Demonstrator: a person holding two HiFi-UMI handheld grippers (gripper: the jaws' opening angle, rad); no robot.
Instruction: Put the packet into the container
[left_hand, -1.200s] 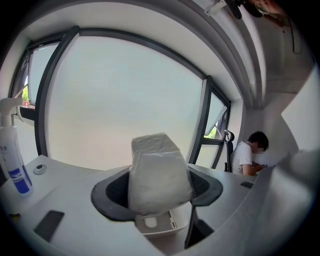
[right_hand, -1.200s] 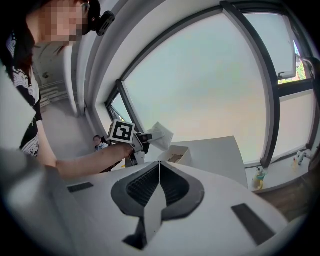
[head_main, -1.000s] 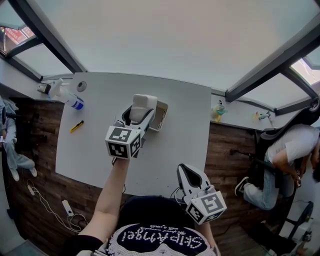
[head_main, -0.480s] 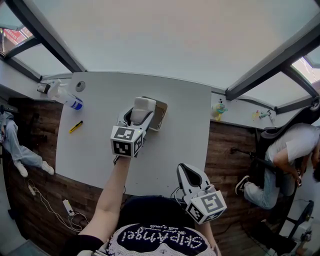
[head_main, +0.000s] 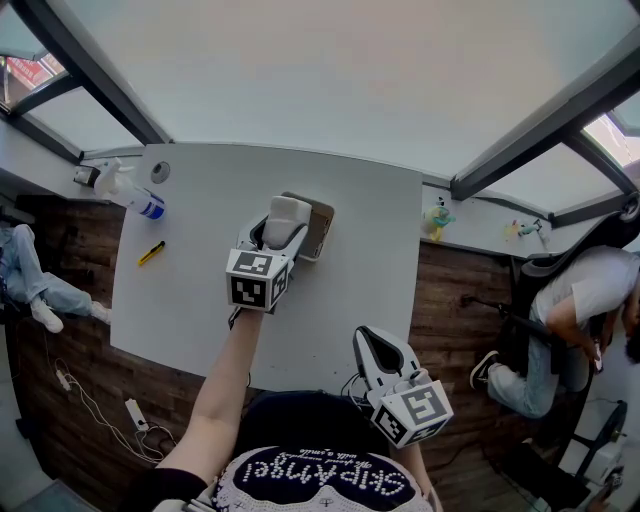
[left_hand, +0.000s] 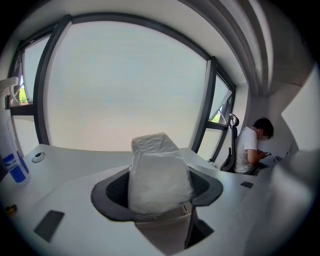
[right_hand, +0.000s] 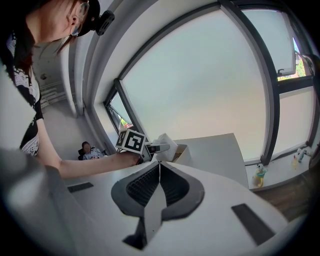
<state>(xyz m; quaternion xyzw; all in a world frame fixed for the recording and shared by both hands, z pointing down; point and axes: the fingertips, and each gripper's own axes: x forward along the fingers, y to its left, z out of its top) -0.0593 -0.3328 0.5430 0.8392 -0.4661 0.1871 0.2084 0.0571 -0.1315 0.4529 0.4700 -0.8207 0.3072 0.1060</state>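
Observation:
My left gripper (head_main: 277, 224) is shut on a white plastic packet (head_main: 287, 213) and holds it over the middle of the white table (head_main: 190, 280). In the left gripper view the packet (left_hand: 158, 175) fills the space between the jaws. A small brown, open-topped container (head_main: 320, 229) stands on the table just to the right of the packet; the packet hides part of it. My right gripper (head_main: 372, 345) hangs low beyond the table's near edge, jaws shut with nothing in them. The right gripper view shows the packet (right_hand: 165, 145) and the container (right_hand: 180, 149) at a distance.
A spray bottle (head_main: 125, 187) lies at the table's far left corner beside a small round disc (head_main: 160, 172). A yellow marker (head_main: 153, 253) lies near the left edge. A seated person (head_main: 560, 320) is on the right, on the wooden floor. Small toys (head_main: 437, 220) stand on the window ledge.
My left gripper has shifted slightly right and nearer with the packet. The container's brown side now shows beside the packet. The right gripper has stayed where it was.

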